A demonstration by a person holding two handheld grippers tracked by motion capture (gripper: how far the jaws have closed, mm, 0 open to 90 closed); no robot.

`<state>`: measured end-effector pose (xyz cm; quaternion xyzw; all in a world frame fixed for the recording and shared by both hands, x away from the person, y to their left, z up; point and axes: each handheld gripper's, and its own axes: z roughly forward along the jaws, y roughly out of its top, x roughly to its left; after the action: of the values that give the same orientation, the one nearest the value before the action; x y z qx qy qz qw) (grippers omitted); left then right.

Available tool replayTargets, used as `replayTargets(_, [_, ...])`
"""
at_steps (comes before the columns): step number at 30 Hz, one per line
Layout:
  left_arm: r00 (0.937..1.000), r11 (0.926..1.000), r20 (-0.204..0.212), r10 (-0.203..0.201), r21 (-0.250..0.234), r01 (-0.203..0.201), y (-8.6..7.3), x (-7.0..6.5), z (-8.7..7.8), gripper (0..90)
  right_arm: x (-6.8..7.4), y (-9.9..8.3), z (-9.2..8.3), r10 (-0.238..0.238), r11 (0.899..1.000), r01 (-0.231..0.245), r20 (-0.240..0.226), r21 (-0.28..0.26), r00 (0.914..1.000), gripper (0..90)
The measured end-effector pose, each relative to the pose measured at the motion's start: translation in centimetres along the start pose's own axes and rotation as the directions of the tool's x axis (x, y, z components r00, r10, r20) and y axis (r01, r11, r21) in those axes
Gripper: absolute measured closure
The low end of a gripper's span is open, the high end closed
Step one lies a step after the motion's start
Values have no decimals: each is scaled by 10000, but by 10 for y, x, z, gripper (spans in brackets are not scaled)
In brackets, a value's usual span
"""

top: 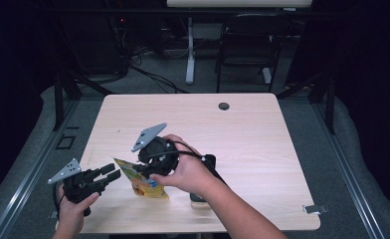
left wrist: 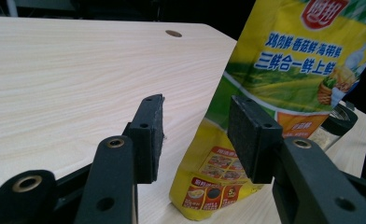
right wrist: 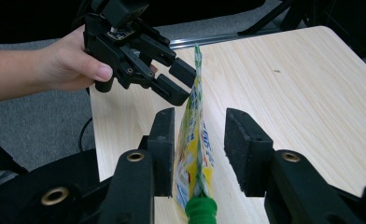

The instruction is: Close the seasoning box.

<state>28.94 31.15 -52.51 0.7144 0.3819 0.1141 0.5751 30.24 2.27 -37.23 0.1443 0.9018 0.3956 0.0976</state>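
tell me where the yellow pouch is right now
In the high view the yellow pouch stands near the table's front edge, left of centre, between the open left gripper and right gripper.

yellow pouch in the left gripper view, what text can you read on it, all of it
yellow pouch, blue line one: "鸡肉鲜 香菇鲜 海鲜鲜"
Blue line two: "三鲜合一鲜上鲜"
Red logo at the top: cut off and blurred, unreadable.
Orange label and the small panels near the bottom: too small to read.
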Motion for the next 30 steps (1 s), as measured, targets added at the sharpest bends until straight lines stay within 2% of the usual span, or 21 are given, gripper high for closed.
replayTargets(2, [9999,9999,-143,-34,-117,32,1,-3,0,562,-1,-2,-5,118,9998,-117,77,-153,9999,627])
replayTargets(4, [9999,10000,-115,16,64,-15,3,-3,-1,563,-2,-5,-9,199,9994,-193,185,-301,9996,621])
replayTargets(6, [10000,10000,-67,63,3,-63,4,-5,-1,563,-4,-10,-13,288,9986,-267,488,-447,9984,616])
replayTargets(13, [9999,9999,-31,127,41,-127,4,-7,-3,562,-21,-29,-31,857,9949,-800,979,-610,9915,596])
replayTargets(21, [9999,9999,-95,119,124,-118,3,-8,-3,561,-39,-53,-47,1656,9851,-1541,1797,-762,9697,577])
replayTargets(24, [9998,9998,-121,151,117,-149,3,-8,-3,561,-47,-62,-50,2010,9788,-1888,1972,-788,9595,577])
replayTargets(30, [9998,9998,-134,159,106,-157,3,-8,-3,561,-56,-78,-54,2344,9719,-2227,2218,-766,9465,581])
